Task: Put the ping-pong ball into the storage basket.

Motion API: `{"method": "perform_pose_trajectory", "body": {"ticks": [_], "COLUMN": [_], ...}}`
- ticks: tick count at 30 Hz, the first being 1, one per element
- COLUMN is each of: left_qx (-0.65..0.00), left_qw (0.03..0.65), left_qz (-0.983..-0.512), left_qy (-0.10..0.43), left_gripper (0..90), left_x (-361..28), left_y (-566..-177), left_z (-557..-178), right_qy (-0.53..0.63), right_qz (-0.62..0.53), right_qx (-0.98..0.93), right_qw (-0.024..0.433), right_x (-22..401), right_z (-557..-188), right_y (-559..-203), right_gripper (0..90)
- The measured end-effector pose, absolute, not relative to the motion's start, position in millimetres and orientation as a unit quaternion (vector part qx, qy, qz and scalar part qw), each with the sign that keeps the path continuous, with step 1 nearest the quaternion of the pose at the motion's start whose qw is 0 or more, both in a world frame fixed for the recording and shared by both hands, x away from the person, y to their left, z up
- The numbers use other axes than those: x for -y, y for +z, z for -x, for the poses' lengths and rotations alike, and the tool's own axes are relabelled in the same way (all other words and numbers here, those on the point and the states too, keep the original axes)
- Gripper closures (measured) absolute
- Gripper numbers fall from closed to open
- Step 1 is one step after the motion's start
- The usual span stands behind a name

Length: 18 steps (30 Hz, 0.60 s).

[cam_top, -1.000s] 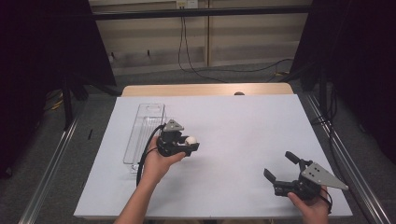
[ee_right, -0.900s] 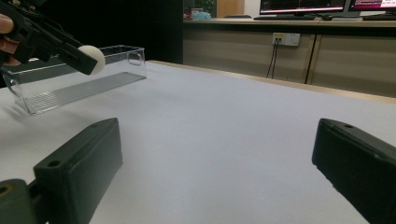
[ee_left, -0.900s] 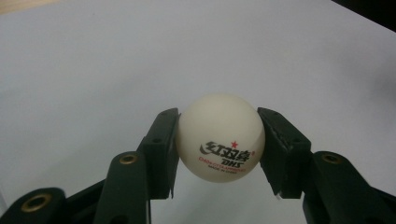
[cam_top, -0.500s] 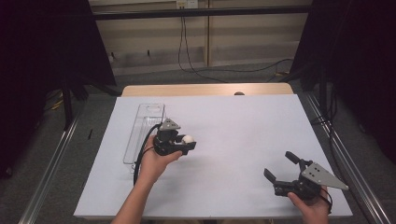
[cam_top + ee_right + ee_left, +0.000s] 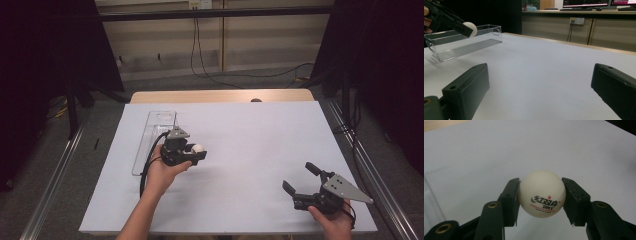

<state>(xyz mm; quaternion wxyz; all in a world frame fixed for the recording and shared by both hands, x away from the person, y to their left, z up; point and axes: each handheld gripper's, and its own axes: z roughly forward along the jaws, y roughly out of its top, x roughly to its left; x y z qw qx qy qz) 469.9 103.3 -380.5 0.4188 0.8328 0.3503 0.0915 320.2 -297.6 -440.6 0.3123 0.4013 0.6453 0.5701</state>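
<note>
From the high view, the left hand-held gripper (image 5: 196,152) is held above the white surface (image 5: 250,140), just right of a clear plastic tray (image 5: 150,145) that lies lengthwise near the surface's left side. A white table tennis ball (image 5: 198,148) sits between its jaws, clamped and lifted off the surface. A black cable loops from this gripper down past the person's left hand (image 5: 162,172). The right hand-held gripper (image 5: 299,181) rests low near the front right corner of the surface, well apart from the ball, its jaws spread wide with nothing between them.

In the left gripper view, the table tennis ball (image 5: 542,194) is pinched between the two black pads, one on each side, with its printed logo and red star facing the camera. The white surface lies below it, and an edge of the clear tray (image 5: 430,202) shows at the far left.

In the right gripper view, the two black jaws stand far apart over the bare surface. Farther off at the upper left, the left hand-held gripper (image 5: 465,28) carries the ball (image 5: 471,28) in front of the clear tray (image 5: 466,42).
</note>
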Motion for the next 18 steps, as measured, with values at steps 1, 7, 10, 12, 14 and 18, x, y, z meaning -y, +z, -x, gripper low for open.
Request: {"method": "perform_pose_trajectory", "body": {"ticks": [1,7,10,12,14,18], "left_qx": [-0.351,-0.356,-0.356,-0.356,-0.358,-0.359], "left_qw": [0.420,0.423,0.421,0.422,0.423,0.422], "left_qz": [-0.832,-0.828,-0.829,-0.829,-0.827,-0.827], "left_qy": [0.091,0.093,0.092,0.093,0.094,0.095], "left_gripper": [51.2,51.2,51.2,51.2,51.2,51.2], "left_x": [-104.0,-107.2,-108.3,-109.3,-109.9,-112.2], "left_y": [-380.6,-380.2,-379.7,-379.7,-379.6,-379.2], "left_z": [-469.6,-469.7,-469.9,-470.2,-470.2,-470.5], "right_qy": [0.569,0.570,0.570,0.570,0.569,0.567], "right_qz": [-0.402,-0.399,-0.399,-0.399,-0.401,-0.401], "right_qx": [-0.646,-0.648,-0.648,-0.648,-0.647,-0.649], "right_qw": [0.313,0.311,0.310,0.311,0.311,0.310], "right_x": [297.9,297.9,298.0,297.9,298.0,298.5], "right_z": [-320.0,-320.3,-320.2,-320.4,-320.3,-320.4], "right_y": [-440.5,-440.8,-440.8,-440.9,-440.9,-441.0], "right_gripper": [1.2,1.2,1.2,1.2,1.2,1.2]}}
